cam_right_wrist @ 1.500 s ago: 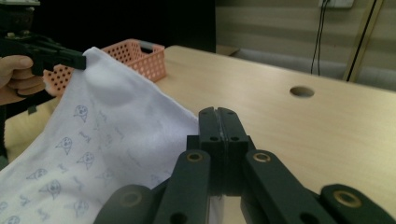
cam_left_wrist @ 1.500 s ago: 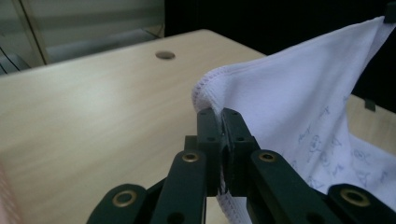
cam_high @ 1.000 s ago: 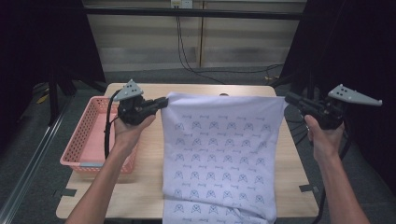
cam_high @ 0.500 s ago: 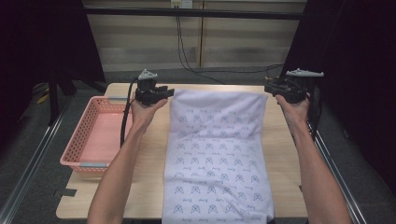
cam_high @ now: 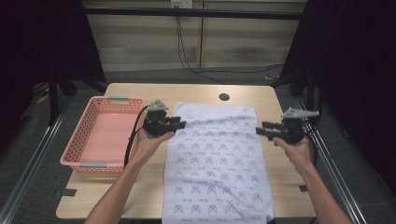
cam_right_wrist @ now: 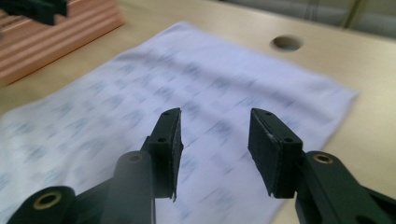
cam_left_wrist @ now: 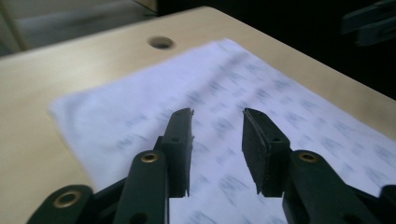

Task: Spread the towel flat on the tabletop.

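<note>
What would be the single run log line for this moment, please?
cloth: flat on table, near end over the edge | left gripper: open, empty | right gripper: open, empty | basket: left of cloth

I hold my left hand-held gripper [cam_high: 180, 124] and right hand-held gripper [cam_high: 261, 130] low, pointing inward at each other; both jaws have just been opening, nothing between them.

No legible text, cloth [cam_high: 217, 158] carries repeated blue motif with tiny lettering beneath, too small to read
</note>
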`<action>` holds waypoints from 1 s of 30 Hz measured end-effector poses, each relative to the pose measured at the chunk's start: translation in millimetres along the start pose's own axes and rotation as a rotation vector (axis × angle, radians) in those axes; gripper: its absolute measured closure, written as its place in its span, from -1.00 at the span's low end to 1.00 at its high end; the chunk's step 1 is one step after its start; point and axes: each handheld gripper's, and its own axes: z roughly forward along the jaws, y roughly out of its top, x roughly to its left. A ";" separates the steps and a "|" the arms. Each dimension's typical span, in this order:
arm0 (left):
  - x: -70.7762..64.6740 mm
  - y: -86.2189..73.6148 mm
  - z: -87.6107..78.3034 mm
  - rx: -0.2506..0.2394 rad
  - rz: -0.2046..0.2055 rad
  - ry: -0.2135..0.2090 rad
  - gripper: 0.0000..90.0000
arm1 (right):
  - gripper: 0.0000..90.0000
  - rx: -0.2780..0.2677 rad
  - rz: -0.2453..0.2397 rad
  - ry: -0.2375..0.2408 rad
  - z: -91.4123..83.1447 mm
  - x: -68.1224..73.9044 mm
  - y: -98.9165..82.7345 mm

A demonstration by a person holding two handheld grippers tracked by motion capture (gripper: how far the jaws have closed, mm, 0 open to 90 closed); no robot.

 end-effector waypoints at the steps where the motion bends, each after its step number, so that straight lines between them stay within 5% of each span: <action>1: -3.7 -5.4 -4.1 0.010 -0.012 -0.042 0.44 | 0.21 0.021 -0.003 0.027 -1.4 5.4 -6.6; 3: -11.3 -15.3 -12.1 0.013 -0.012 -0.037 0.47 | 0.19 0.076 -0.044 0.035 -5.0 16.6 -23.4; 4: -14.8 -24.4 -14.6 0.024 -0.032 -0.078 0.47 | 0.19 0.082 -0.029 0.052 -6.4 19.0 -29.8; 6: -26.2 -39.7 -14.5 0.089 0.019 -0.070 0.46 | 0.17 0.105 -0.018 0.059 -5.5 26.1 -47.9; 8: -33.6 -54.8 -12.6 0.125 0.007 -0.110 0.41 | 0.15 0.143 -0.024 0.080 0.4 32.6 -62.9; 11: -42.9 -74.6 -4.7 0.184 0.060 -0.093 0.40 | 0.13 0.185 -0.036 0.090 7.5 44.5 -77.3; 14: -41.0 -86.9 5.4 0.245 0.084 -0.087 0.40 | 0.13 0.222 -0.082 0.054 14.3 50.2 -81.5; 16: -39.5 -88.3 5.3 0.212 0.076 -0.076 0.41 | 0.11 0.248 -0.117 0.005 19.1 50.2 -82.5; 17: -37.9 -87.9 5.8 0.212 0.096 -0.051 0.42 | 0.07 0.238 -0.125 -0.015 23.7 47.4 -81.9; 21: -28.3 -91.6 14.9 0.238 0.068 -0.053 0.37 | 0.02 0.245 -0.124 -0.050 34.8 41.6 -77.8; 26: -32.4 -94.1 9.3 0.259 0.065 -0.043 0.66 | 0.61 0.244 -0.107 -0.054 30.8 41.2 -82.0; 30: -41.2 -99.2 0.7 0.284 0.065 -0.086 0.88 | 0.72 0.259 -0.095 -0.042 17.9 45.0 -88.7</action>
